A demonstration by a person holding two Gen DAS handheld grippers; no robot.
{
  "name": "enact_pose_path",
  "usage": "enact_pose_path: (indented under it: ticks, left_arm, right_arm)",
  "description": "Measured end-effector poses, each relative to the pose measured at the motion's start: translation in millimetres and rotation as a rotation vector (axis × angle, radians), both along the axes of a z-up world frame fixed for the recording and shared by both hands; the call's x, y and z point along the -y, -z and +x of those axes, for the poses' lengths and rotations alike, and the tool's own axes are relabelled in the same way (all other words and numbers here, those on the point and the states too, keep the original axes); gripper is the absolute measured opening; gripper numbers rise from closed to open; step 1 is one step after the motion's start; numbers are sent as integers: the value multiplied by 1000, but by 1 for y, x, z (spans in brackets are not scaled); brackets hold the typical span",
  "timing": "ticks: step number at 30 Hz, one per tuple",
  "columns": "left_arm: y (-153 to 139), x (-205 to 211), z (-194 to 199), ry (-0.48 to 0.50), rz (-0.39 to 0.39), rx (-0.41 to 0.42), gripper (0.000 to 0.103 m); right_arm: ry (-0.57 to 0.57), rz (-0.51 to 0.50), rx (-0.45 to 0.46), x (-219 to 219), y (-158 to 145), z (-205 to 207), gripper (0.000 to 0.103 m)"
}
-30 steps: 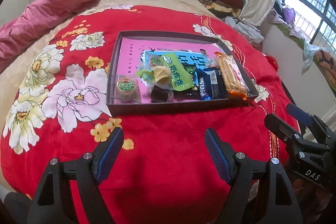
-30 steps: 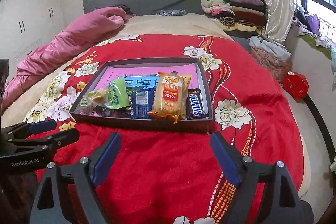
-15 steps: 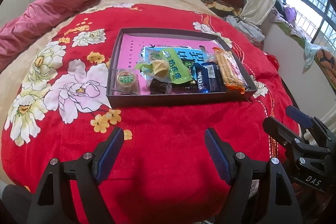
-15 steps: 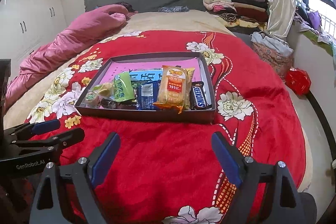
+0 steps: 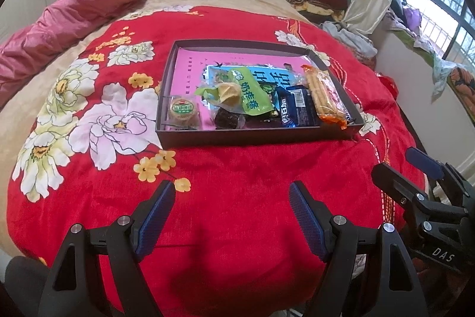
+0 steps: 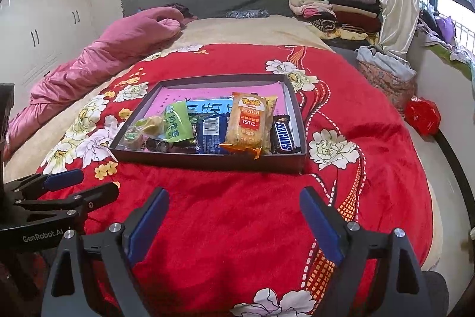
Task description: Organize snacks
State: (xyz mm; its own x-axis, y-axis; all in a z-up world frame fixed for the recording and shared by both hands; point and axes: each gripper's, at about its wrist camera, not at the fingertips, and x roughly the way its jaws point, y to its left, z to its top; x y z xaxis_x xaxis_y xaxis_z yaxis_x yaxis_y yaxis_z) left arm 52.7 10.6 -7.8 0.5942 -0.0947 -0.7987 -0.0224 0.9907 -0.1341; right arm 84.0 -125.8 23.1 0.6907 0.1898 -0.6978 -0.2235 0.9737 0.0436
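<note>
a red floral blanket (image 6: 237, 228) covers the bedroom's bed, bearing one dark tray (image 6: 207, 162). inside the tray lie one snickers bar (image 6: 283, 135) and one orange cracker pack (image 6: 248, 124). left gripper (image 5: 231, 216) and right gripper (image 6: 234, 216) both spread, empty.

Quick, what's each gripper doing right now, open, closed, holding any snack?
Left gripper: jaws open, holding nothing, above the red blanket.
Right gripper: jaws open, holding nothing, short of the tray.
</note>
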Motion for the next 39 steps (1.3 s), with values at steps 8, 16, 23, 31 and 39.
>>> enact_pose_path:
  ticks: [8,16,23,31,39]
  left_arm:
    - [-1,2,-2,5,14,-2,80]
    - [-2,1,-2,1,18,-4,80]
    - [0,1,-1,-8,34,-11,80]
    - [1,0,-1,-13,38,-15,80]
    - [2,-2,0,-22,39,-13,80]
  right_arm:
    - [-8,4,-7,0,3,-2,90]
    - [1,14,-15,2,5,-2,90]
    - [1,13,-16,3,5,-2,90]
    - [1,14,-16,3,6,-1,90]
    - [2,14,-17,3,7,-1,90]
